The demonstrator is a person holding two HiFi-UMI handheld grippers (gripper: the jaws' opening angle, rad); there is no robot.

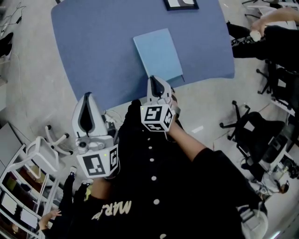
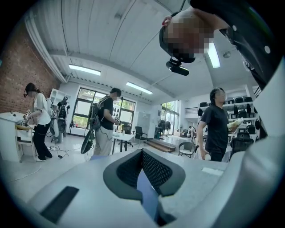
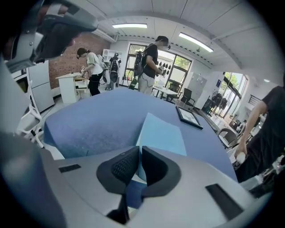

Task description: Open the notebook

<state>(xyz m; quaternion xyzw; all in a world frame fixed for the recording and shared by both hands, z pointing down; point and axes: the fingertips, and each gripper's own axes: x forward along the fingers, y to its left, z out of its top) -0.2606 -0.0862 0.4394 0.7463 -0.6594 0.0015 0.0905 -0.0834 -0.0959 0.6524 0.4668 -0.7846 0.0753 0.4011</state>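
A light blue notebook [image 1: 158, 53] lies shut on the blue table [image 1: 93, 51], its near edge towards me. My right gripper [image 1: 154, 80] sits at that near edge. In the right gripper view the notebook [image 3: 162, 131] runs up to the right gripper [image 3: 140, 150], whose jaws are shut on the cover's near edge, with white pages showing just beneath. My left gripper [image 1: 87, 97] hangs off the table's near left side, pointing level into the room. In its own view the left gripper [image 2: 142, 152] has its pads together with nothing held.
A dark-framed picture [image 1: 181, 3] lies at the table's far edge beyond the notebook. Black office chairs [image 1: 250, 130] stand to the right, a white rack [image 1: 28, 163] to the near left. Several people [image 2: 104, 122] stand about the room.
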